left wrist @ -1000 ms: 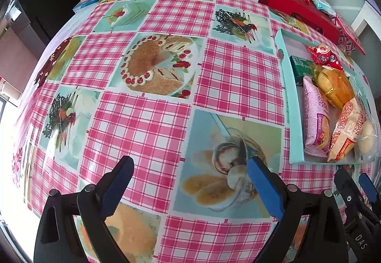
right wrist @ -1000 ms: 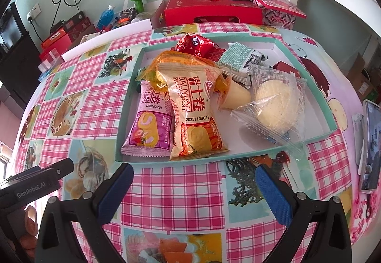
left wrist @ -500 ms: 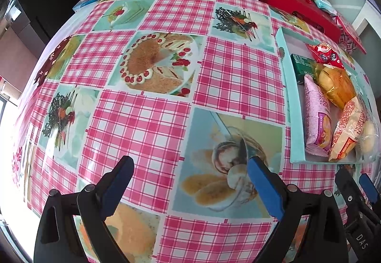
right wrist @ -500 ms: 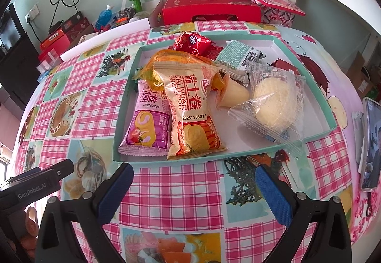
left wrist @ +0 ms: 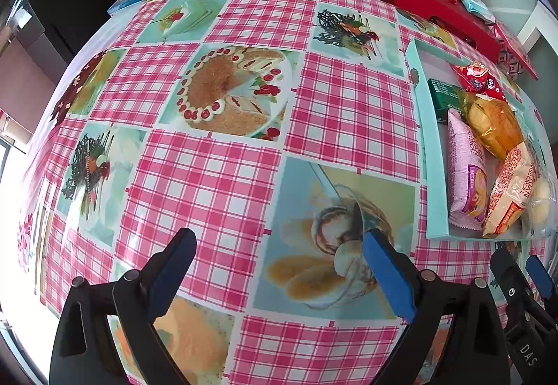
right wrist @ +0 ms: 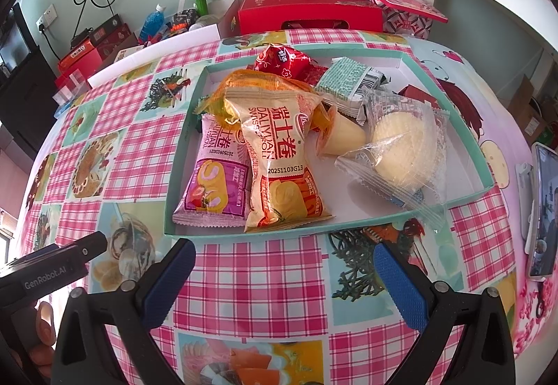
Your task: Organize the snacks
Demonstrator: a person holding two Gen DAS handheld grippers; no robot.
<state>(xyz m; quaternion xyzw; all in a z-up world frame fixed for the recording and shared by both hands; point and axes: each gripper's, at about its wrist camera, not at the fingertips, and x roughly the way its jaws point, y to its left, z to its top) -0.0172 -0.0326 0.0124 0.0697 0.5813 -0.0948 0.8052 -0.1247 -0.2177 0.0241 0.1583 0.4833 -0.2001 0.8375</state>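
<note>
Wrapped snacks (right wrist: 279,141) lie piled in a shallow teal tray (right wrist: 174,196). An orange roll pack (right wrist: 282,172) overlaps a pink one (right wrist: 212,182); a clear-bagged cake (right wrist: 404,151) sits right.

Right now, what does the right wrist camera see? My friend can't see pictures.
A teal tray of wrapped snacks sits on a pink checked tablecloth, with an orange Swiss roll packet overlapping a pink one. The open right gripper hovers before it, holding nothing.
</note>
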